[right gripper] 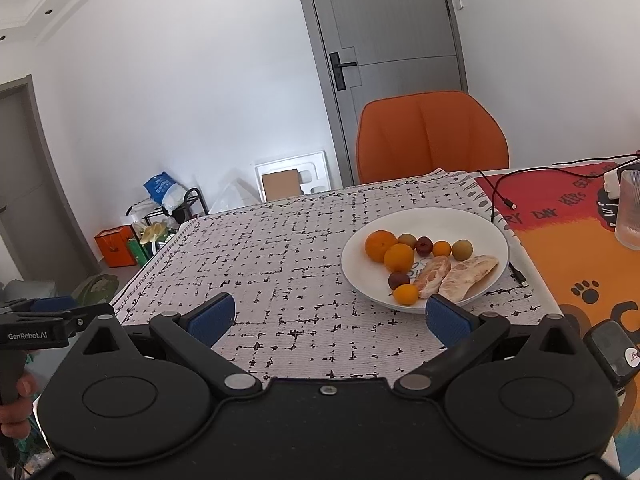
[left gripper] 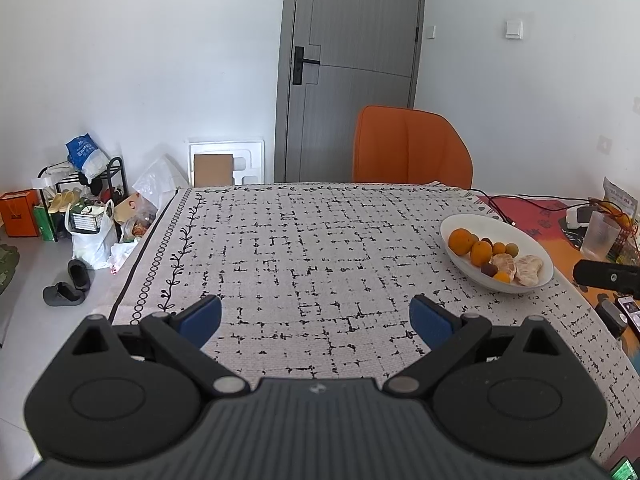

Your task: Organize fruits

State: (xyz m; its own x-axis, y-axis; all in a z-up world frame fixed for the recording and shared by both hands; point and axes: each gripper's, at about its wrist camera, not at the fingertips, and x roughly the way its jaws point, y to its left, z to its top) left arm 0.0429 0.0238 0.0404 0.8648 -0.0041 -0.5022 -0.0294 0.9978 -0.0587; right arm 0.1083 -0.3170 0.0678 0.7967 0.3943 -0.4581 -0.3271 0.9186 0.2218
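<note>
Left wrist view: left gripper (left gripper: pixel 316 316) fingers spread wide, nothing between them, hovering over the patterned cloth (left gripper: pixel 304 240) on the counter. White plate (left gripper: pixel 468 225) sits ahead and right of the right finger, well apart. Right wrist view: right gripper (right gripper: pixel 330 316) fingers also apart, empty. Plate (right gripper: pixel 472 220) lies just beyond the right finger (right gripper: pixel 448 322), near rim close to its tip. On it: two oranges (right gripper: pixel 390 251), peeled citrus pieces (right gripper: pixel 458 274), small yellow-green and dark red fruits (right gripper: pixel 423 246), possibly jujubes. Orange chair (right gripper: pixel 432 136) behind counter; glass (right gripper: pixel 630 210) far right.
</note>
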